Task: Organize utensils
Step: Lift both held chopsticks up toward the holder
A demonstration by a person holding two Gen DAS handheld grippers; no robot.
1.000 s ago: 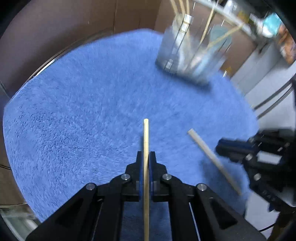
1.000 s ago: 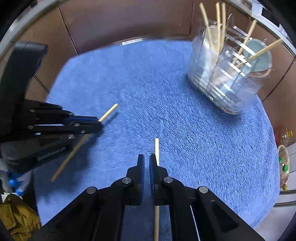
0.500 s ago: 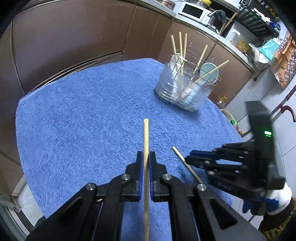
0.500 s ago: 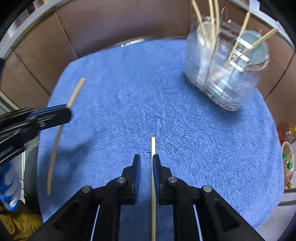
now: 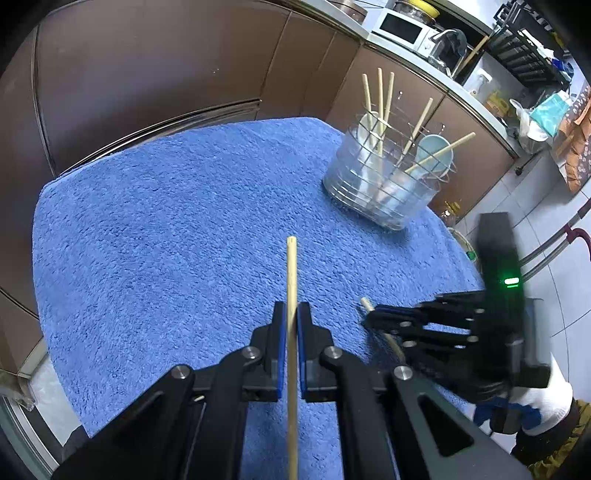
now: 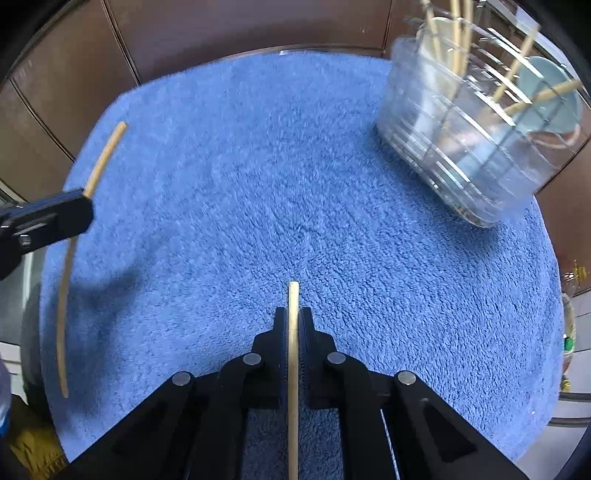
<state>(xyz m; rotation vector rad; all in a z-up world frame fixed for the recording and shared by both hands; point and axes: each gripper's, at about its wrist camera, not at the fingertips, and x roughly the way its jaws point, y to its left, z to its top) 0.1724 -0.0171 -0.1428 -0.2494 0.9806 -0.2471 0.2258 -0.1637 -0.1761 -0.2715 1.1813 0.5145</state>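
My left gripper (image 5: 291, 314) is shut on a wooden chopstick (image 5: 291, 280) and holds it above the blue towel (image 5: 166, 229). My right gripper (image 6: 293, 319) is shut on a second wooden chopstick (image 6: 293, 299), also above the towel. The right gripper shows in the left wrist view (image 5: 373, 317) at lower right. The left gripper (image 6: 83, 205) with its chopstick (image 6: 105, 158) shows at the left edge of the right wrist view. A clear utensil holder (image 5: 384, 184) with several chopsticks and spoons stands at the towel's far right; it also shows in the right wrist view (image 6: 476, 147).
Brown cabinet fronts (image 5: 155, 62) rise behind the towel. A counter with a microwave (image 5: 402, 26) runs along the back right. Tiled floor (image 5: 546, 221) lies past the towel's right edge.
Both grippers have risen from the towel with their chopsticks. The right gripper has closed on its chopstick and moved toward the holder, which looks larger now.
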